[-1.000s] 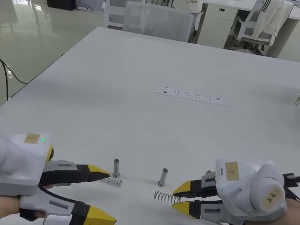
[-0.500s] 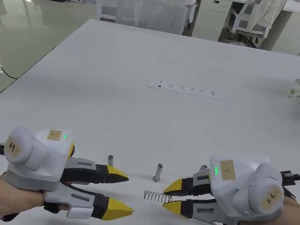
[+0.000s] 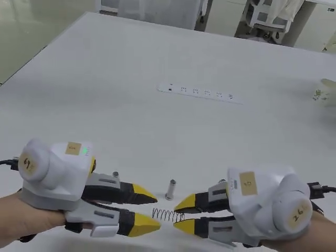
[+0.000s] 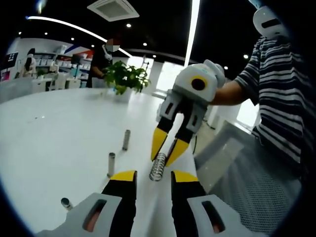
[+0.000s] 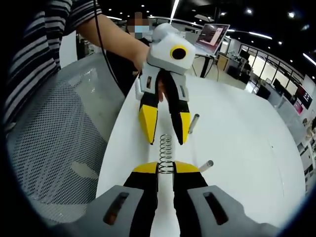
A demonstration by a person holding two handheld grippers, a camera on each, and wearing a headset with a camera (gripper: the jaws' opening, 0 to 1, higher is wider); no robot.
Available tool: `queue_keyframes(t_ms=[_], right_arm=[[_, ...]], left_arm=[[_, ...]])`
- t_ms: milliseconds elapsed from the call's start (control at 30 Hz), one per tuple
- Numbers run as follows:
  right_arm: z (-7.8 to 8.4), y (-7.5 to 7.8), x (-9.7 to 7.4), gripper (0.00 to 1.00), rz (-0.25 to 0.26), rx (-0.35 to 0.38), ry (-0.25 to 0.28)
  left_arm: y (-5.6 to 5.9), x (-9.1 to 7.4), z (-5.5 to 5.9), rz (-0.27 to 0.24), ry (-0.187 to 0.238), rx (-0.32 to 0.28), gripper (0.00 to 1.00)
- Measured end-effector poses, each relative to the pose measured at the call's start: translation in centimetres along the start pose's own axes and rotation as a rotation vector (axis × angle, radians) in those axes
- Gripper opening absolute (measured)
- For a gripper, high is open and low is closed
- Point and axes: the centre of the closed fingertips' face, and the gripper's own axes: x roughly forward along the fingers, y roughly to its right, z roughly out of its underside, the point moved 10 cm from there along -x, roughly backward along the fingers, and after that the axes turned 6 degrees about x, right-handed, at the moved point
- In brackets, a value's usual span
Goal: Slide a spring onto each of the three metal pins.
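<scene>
White worktop (image 3: pixel 157 63) carries a spring (image 3: pixel 167 214) lying flat; right claw (image 3: pixel 175 216) grasps one end, left claw (image 3: pixel 158 211) is released at the other, near an upright metal pin (image 3: pixel 170 189)

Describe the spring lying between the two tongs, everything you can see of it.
The spring is a thin open-wound coil of silvery wire, straight as far as shows. It lies on its side on the white table, near an upright pin but not on it, pointing from one tool to the other. One end sits between the yellow tips of the right tongs; whether they pinch it is unclear. The other end reaches the mouth of the open left tongs, apparently untouched.
</scene>
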Motion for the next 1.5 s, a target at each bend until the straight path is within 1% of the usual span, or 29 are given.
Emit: queue_keyframes(t_ms=[133, 233, 367, 600, 833, 1100, 1233, 1500], right_arm=[[-0.1, 0.0, -0.1, 0.08, 0.001, -0.001, 0.003], [-0.1, -0.1, -0.1, 0.08, 0.0, -0.004, 0.004], [-0.2, -0.1, -0.2, 0.08, -0.001, -0.001, 0.011], [-0.4, -0.1, -0.4, 0.08, 0.005, 0.001, 0.015], [-0.4, -0.1, -0.5, 0.08, 0.0, 0.008, 0.017], [-0.2, -0.1, -0.5, 0.08, -0.013, 0.023, 0.021], [-0.1, -0.2, -0.5, 0.08, -0.015, 0.035, 0.02], [0.4, -0.6, -0.4, 0.09, -0.034, 0.062, 0.023]], left_arm=[[0.0, 0.4, -0.1, 0.017, 0.006, 0.013, 0.15], [0.0, 0.6, -0.2, 0.021, 0.013, 0.014, 0.14], [0.1, 0.9, -0.3, 0.032, 0.014, 0.019, 0.12], [0.3, 1.1, -0.4, 0.049, 0.02, 0.03, 0.04], [0.4, 1.0, -0.5, 0.052, 0.027, 0.05, 0.04], [0.3, 1.1, -0.5, 0.074, 0.024, 0.066, 0.03], [0.2, 1.2, -0.4, 0.084, 0.019, 0.063, 0.03], [0.5, 1.4, -0.1, 0.11, 0.009, 0.057, 0.03]])
